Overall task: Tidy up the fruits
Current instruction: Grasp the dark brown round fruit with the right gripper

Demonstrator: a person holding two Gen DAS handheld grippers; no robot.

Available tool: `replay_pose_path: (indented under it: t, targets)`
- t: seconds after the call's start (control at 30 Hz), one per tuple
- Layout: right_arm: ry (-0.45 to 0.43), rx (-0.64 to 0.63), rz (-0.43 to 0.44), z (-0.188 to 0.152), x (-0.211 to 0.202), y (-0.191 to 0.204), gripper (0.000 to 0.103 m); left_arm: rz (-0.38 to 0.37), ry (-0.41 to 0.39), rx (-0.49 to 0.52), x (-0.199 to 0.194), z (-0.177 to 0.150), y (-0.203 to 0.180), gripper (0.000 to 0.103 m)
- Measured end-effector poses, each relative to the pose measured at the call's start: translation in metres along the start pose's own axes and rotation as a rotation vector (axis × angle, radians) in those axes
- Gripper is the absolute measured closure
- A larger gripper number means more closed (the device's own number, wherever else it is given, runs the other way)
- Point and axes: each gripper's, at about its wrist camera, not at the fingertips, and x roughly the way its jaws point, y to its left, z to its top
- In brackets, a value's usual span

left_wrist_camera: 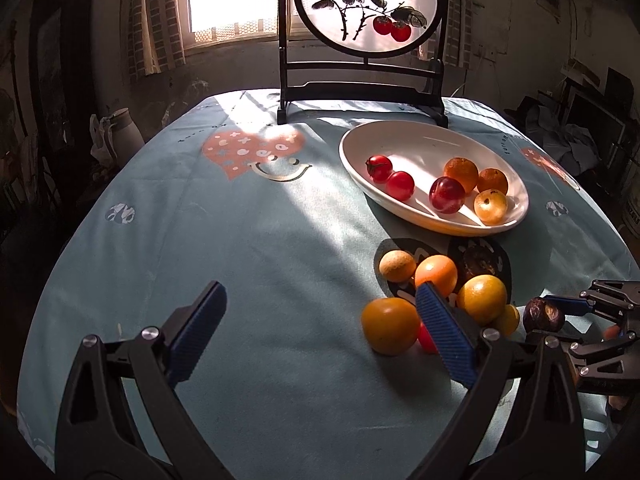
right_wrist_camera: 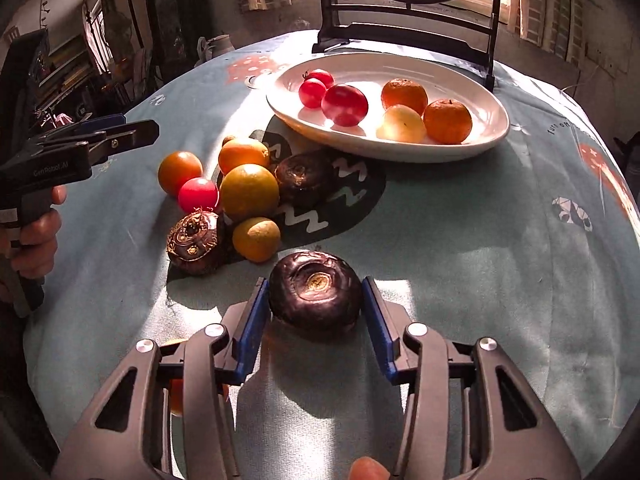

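Squarely between the right gripper [right_wrist_camera: 316, 300] pads sits the dark round chestnut-like fruit [right_wrist_camera: 315, 293] (apparently clasped); white oval dish [right_wrist_camera: 472, 136] lies ahead.

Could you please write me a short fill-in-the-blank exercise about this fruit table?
1. The plate holds ___ fruits.
2. The right gripper grips one dark fruit; ___ more dark ones lie loose.
3. The left gripper is ___ and empty.
4. The screen behind the plate shows two painted ___ fruits.

Missing words: six; two; open; red.
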Motion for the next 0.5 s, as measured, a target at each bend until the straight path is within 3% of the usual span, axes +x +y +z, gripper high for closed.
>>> replay_pose_path:
  t: [0.13,0.23,0.33,0.5]
  targets:
    - [-0.004,0.019,0.016,0.0,-0.002,-0.003,0.058,-0.022,0.002,0.006,-0.001,-0.001,-0.002,0.006]
    - [-0.04,0.099,0.071,0.003,-0.011,-0.017,0.058,-0.117,0.011,0.042,-0.005,-0.003,-0.011,0.006]
    - [-0.101,0.158,0.053,0.005,-0.025,-0.029,0.058,-0.258,0.006,0.152,-0.015,-0.01,-0.036,0.006]
    - [-0.13,0.213,0.035,0.005,-0.032,-0.041,0.058,-0.399,-0.001,0.375,-0.032,-0.033,-0.084,0.006]
